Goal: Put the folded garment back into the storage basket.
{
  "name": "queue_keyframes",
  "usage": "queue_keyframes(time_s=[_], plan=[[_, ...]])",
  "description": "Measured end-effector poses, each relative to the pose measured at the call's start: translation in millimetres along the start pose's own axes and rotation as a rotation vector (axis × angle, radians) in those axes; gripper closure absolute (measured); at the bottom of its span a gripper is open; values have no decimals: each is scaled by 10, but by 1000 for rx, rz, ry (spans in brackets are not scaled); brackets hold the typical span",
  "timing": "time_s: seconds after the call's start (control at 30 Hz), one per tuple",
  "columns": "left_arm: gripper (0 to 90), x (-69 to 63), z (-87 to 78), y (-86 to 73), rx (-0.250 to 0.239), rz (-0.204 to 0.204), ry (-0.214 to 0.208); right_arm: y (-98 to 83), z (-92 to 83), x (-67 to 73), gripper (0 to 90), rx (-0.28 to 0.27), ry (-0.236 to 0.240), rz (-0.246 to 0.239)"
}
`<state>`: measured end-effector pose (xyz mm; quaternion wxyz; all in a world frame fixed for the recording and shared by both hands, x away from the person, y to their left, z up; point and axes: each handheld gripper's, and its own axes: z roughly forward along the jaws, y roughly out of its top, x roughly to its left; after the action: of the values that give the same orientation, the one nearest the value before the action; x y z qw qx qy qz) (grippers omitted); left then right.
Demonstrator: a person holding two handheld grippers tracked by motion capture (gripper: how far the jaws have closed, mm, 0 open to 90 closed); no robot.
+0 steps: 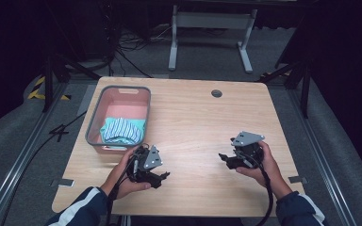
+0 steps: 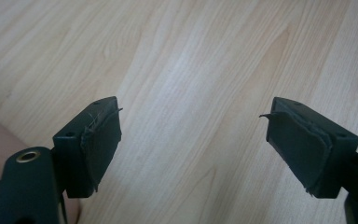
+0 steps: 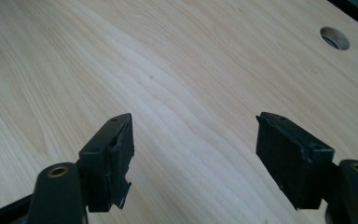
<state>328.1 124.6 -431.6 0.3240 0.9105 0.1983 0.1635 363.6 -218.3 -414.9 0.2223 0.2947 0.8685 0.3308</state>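
L gripper (image 1: 162,176) & R gripper (image 1: 225,157): jaws apart, nothing between, both low over table (image 1: 193,122). Striped cloth (image 1: 121,130) lies in basket (image 1: 94,120), near L gripper.

So there's a striped blue-and-white cloth (image 1: 121,130), kinda crumpled up, sitting in the near end of a grey basket (image 1: 94,115) with a pink inside, over on the bench's (image 1: 193,122) left side.
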Motion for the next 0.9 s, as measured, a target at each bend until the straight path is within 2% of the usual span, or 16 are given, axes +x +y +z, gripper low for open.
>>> queue_keyframes(time_s=[0.1,0.2,0.3,0.33,0.37,0.43,0.57,0.7,0.77,0.87,0.9], plan=[[180,-12,66,-43,25,14,-10,-189,-31,-18,276,3,0,15],[177,1,102,-88,20,-4,-31,-360,-57,-71,274,9,7,56],[175,30,152,-156,21,-29,-53,-465,-72,-107,270,24,0,57],[175,40,165,-179,28,-29,-62,-542,-87,-143,270,35,-8,67],[175,40,165,-179,28,-29,-62,-542,-87,-143,270,35,-8,67],[175,49,197,-225,34,-31,-64,-688,-104,-188,270,34,-30,86],[171,82,237,-301,25,-50,-85,-916,-110,-233,269,15,-26,156],[171,98,292,-371,25,-56,-125,-1024,-98,-255,260,-4,-5,217],[163,104,295,-387,18,-82,-136,-1056,-92,-238,246,-4,-5,215],[158,139,311,-424,1,-97,-162,-1112,-76,-203,225,-12,4,219],[146,140,319,-437,-15,-101,-164,-1132,-72,-203,218,-25,4,241]])
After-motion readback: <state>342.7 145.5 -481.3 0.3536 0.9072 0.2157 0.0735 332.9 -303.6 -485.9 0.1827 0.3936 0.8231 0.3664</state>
